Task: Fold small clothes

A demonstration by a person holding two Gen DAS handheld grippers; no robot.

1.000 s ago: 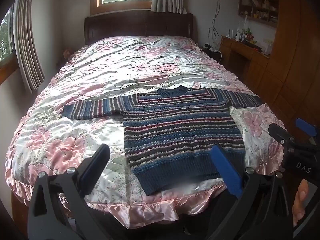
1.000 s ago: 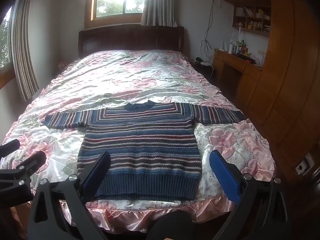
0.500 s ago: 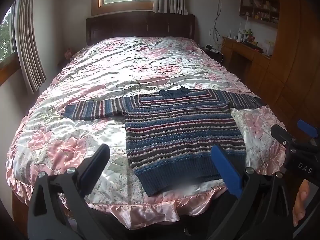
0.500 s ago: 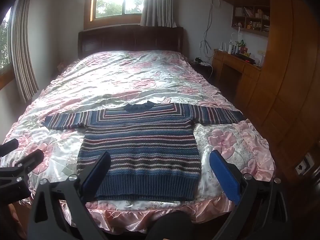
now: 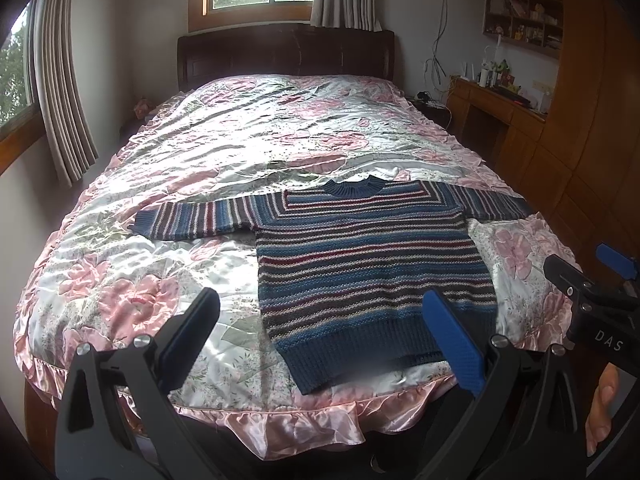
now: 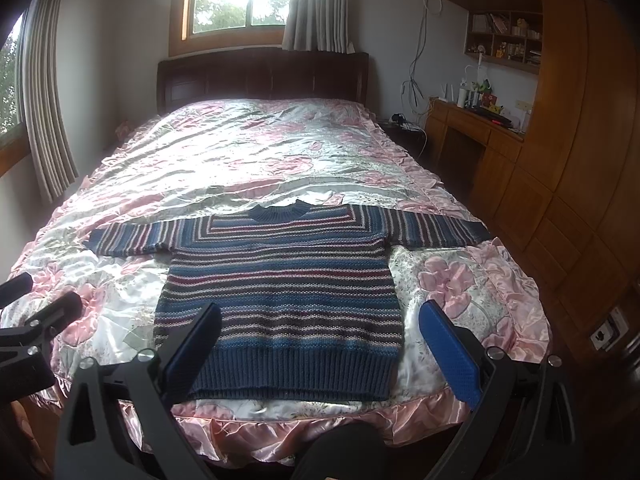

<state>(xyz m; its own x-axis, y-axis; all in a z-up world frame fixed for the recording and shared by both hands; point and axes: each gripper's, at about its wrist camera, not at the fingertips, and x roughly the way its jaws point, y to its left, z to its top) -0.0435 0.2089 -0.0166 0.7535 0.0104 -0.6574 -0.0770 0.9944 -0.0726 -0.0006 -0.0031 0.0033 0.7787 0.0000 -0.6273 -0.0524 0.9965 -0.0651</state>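
A small knitted sweater with blue, maroon, grey and white stripes (image 5: 372, 264) (image 6: 280, 292) lies flat and face up near the foot of a bed covered by a shiny pink-and-white floral satin bedspread (image 5: 248, 148) (image 6: 256, 152). Its 2 sleeves are spread straight out to either side, its ribbed blue collar points toward the dark wooden headboard (image 5: 286, 54) (image 6: 262, 74), and its ribbed hem sits just short of the bedspread's ruffled pink edge. The left gripper (image 5: 320, 320), with 2 blue-padded black fingers, hangs above the foot of the bed with its jaws spread wide and nothing between them; in its view the sweater's hem corner lies between the fingers. The right gripper (image 6: 320, 326) is likewise wide apart and empty, above the sweater's hem, and neither tool touches the cloth. A fingertip of the person's right hand (image 5: 602, 412) shows at the edge of the left view. A wooden desk (image 6: 472, 128) stands by the wall to the right of the bed.
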